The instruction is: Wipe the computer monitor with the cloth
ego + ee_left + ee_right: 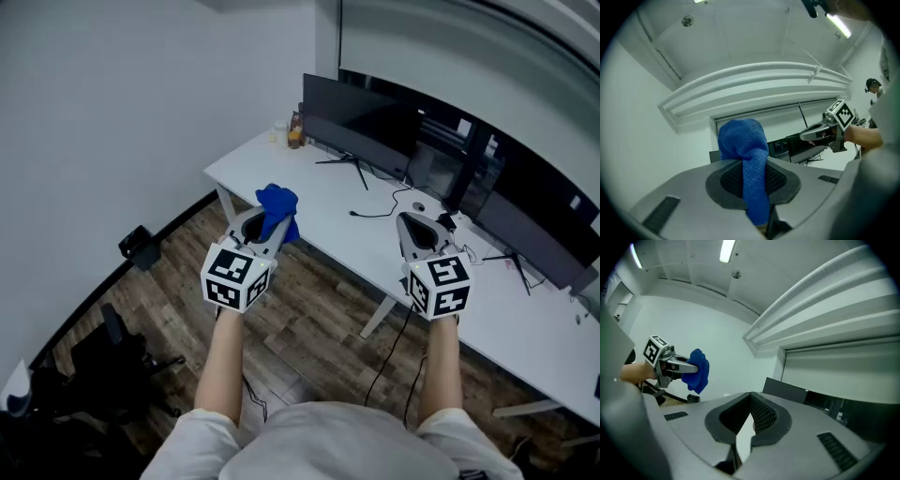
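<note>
Head view: the left gripper holds a blue cloth by the near edge of the white bench, well apart from the dark monitor. The right gripper hangs level with it.

Left gripper view: its fingers clamp the cloth, which bunches up past their tips.

Right gripper view: the fingers are closed, tips touching, with nothing between them.

The right gripper sits closed, empty; the left gripper beyond pinches a blue cloth

grey left tongs, right tongs; black-white marker cubes; white sleeves.
</note>
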Available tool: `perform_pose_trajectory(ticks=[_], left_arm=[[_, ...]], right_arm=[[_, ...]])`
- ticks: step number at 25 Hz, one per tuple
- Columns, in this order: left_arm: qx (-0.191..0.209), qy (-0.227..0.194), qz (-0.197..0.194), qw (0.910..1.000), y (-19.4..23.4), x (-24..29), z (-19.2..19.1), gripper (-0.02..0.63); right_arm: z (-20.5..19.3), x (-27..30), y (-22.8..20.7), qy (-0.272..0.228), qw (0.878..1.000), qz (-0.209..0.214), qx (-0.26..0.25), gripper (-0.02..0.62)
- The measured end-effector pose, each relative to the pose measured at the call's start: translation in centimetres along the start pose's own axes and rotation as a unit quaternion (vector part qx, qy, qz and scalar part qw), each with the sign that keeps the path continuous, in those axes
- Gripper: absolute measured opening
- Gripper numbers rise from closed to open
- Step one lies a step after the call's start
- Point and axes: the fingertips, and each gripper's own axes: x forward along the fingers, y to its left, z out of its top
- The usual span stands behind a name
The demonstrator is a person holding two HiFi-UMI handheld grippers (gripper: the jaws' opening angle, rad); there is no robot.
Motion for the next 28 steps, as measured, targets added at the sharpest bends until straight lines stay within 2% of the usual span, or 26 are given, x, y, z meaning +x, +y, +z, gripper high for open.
perform_pose_trajectory(ticks=[5,10,13,17,23,28], left_arm=[[0.001,-0.003,-0.001,1.0000,1.5,-1.0,-0.6,0.074],[0.000,0.005,-0.013,0.9999,2.2,-2.0,-2.1,0.074],[0.001,0.009,-0.021,0.9997,2.7,-2.3,-2.6,0.074],[0.005,0.004,-0.023,0.9997,3.8,-1.4,-3.0,0.074],[-0.011,0.007,-0.030,0.9995,6.6,3.9,-4.9,0.074],[-0.041,-0.004,-0.048,0.9980,9.4,11.6,-6.0,0.074]], right_arm=[[0.6,0.6,1.4,-0.006,1.000,-0.002,-0.001,0.013],[-0.1,0.9,3.9,-0.004,0.999,0.027,0.028,0.014],[0.0,1.3,4.5,-0.003,0.999,0.030,0.044,0.014],[0.1,2.8,4.4,-0.011,0.999,0.028,0.025,0.014],[-0.8,8.0,1.6,-0.020,0.999,0.028,0.025,0.014],[-0.9,14.4,-3.5,-0.045,0.998,0.011,0.032,0.013]])
